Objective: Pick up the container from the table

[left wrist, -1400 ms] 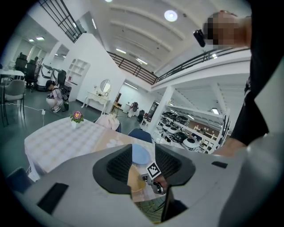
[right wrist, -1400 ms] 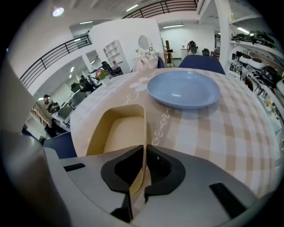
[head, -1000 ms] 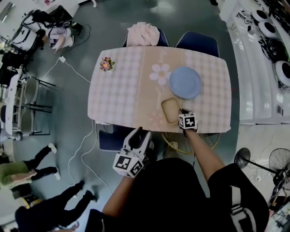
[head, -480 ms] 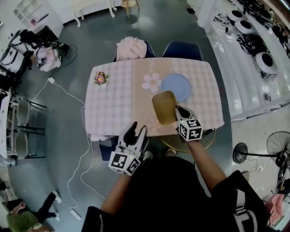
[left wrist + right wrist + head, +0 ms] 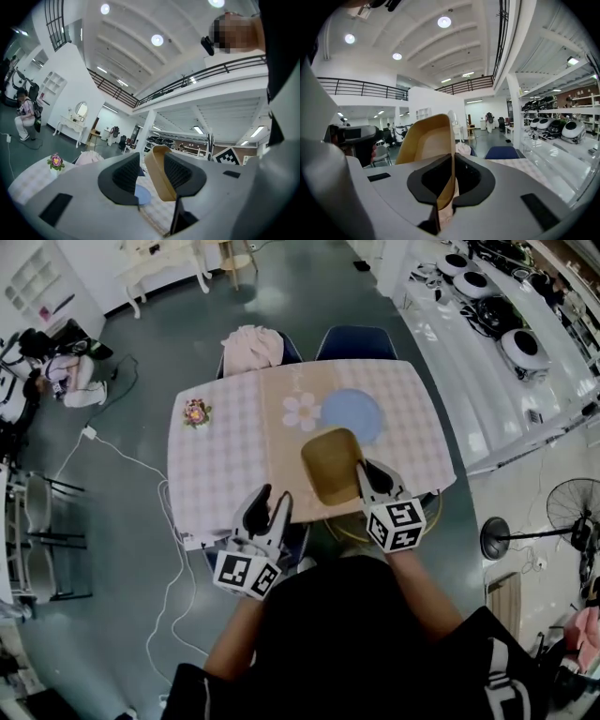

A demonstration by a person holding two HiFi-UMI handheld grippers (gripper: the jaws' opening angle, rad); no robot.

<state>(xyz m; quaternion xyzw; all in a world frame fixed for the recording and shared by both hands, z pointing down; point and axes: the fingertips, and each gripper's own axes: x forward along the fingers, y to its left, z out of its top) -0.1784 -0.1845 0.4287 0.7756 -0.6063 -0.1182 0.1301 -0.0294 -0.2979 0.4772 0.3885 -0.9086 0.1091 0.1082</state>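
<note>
Grey floor (image 5: 112,615); checked table (image 5: 225,456) at centre. Blue plate (image 5: 350,415) on its far right part. Tan container (image 5: 330,465) in air over near edge, wall pinched by right gripper (image 5: 362,470), jaws nearly together. Left gripper (image 5: 270,501) low, jaws apart, empty.

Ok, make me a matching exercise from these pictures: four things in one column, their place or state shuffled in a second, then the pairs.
1 tan container
2 plate
3 flowers
4 left claw

A blue, flat on the table
B open and empty
C pinched by its rim in the right claw
D near the table's left edge, head view

Pairs: 1-C, 2-A, 3-D, 4-B
</note>
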